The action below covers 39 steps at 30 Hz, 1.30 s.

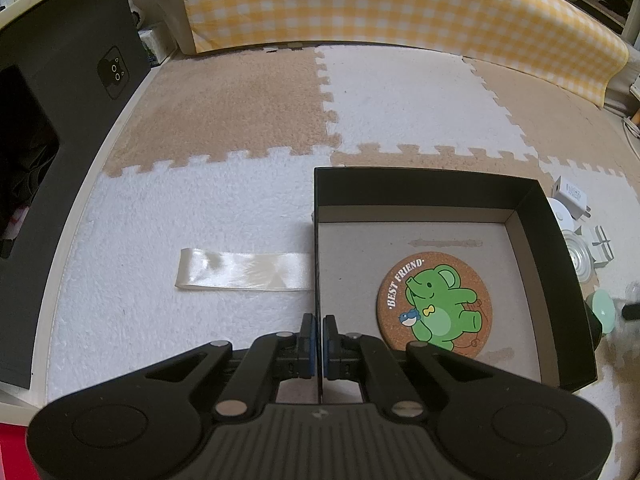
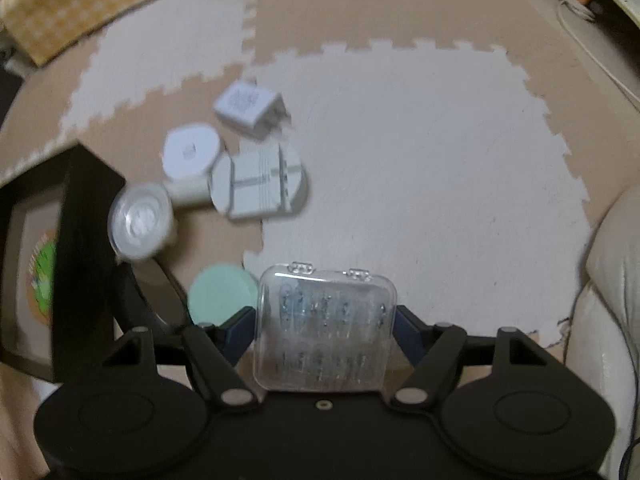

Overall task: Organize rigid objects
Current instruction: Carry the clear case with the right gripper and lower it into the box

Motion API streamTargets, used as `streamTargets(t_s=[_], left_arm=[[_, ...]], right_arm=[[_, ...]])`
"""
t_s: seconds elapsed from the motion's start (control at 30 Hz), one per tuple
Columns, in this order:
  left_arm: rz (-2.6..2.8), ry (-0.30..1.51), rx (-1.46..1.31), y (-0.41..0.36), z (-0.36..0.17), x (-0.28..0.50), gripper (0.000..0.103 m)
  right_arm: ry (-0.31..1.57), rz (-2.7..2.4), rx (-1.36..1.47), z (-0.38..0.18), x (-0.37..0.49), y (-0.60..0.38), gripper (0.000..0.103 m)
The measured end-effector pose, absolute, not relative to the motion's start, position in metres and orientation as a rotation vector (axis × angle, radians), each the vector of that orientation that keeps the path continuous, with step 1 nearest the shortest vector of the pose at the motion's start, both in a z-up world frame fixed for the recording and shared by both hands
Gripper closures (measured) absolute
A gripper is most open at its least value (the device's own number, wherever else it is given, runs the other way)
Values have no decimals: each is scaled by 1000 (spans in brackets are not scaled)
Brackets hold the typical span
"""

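Note:
My left gripper (image 1: 319, 322) is shut on the left wall of an open black box (image 1: 424, 182), one finger on each side. A round cork coaster with a green elephant (image 1: 434, 306) lies flat inside the box. My right gripper (image 2: 325, 316) is shut on a clear plastic case (image 2: 326, 330) and holds it above the mat, right of the box (image 2: 86, 240). On the mat beyond lie a white charger (image 2: 250, 114), a white round device (image 2: 192, 152), a white round slotted piece (image 2: 258, 184), a clear-topped round item (image 2: 140, 220) and a mint green disc (image 2: 220, 294).
A cream satin ribbon (image 1: 244, 270) lies on the mat left of the box. A black panel (image 1: 72, 80) stands at the far left. A yellow checked cushion (image 1: 380, 12) borders the far side. A cream cushion (image 2: 612, 280) sits at the right.

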<state>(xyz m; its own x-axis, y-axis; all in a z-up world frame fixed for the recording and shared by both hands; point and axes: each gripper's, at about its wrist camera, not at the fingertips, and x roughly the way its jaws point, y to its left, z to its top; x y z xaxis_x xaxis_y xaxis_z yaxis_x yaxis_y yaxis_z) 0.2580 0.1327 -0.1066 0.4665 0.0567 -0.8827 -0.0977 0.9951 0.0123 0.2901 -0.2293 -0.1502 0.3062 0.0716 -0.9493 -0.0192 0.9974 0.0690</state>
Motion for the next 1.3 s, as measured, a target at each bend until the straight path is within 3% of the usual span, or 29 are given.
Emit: streamTargets(t_s=[0.27, 0.63, 1.3], left_arm=[[98, 1084, -26, 131, -108, 258, 100], [92, 1084, -34, 134, -107, 258, 99], [86, 1079, -48, 134, -106, 259, 100]], right_arm=[[1106, 190, 153, -105, 290, -205, 28], [1053, 389, 177, -76, 302, -117, 28], [1153, 315, 0, -130, 337, -11, 28]])
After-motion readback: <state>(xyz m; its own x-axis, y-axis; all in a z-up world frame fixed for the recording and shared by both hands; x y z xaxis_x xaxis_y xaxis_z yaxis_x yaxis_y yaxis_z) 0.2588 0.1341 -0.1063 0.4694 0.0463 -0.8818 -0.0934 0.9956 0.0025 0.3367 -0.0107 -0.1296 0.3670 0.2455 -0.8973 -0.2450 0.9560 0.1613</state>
